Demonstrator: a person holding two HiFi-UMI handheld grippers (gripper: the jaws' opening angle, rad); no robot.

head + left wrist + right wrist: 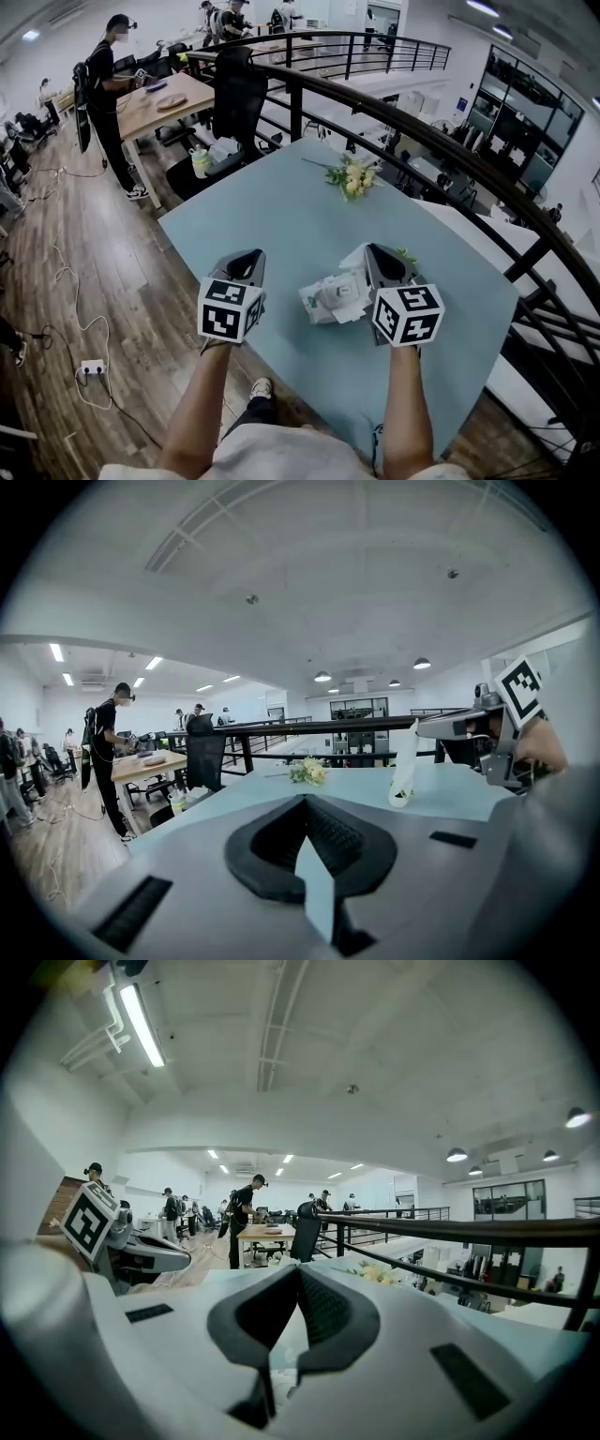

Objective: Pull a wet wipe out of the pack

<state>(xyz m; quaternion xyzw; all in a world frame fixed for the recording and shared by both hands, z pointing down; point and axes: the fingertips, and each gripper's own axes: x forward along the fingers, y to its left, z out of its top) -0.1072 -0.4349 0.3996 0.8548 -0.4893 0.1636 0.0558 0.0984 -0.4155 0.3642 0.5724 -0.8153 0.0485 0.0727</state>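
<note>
**Right tongs grip a wet wipe above the table**

The right tongs [373, 253] are closed on a white wet wipe [405, 761], which hangs down from their tips toward the light blue table [281, 216]. The pack of wet wipes [330, 298] lies on the table between the two tongs, close beside the right ones. Whether the wipe is already free of the pack, I cannot tell. The left tongs [246, 264] are closed too, with nothing between them, and they are apart from the pack. A small bunch of flowers [352, 176] lies farther away on the table.
</note>
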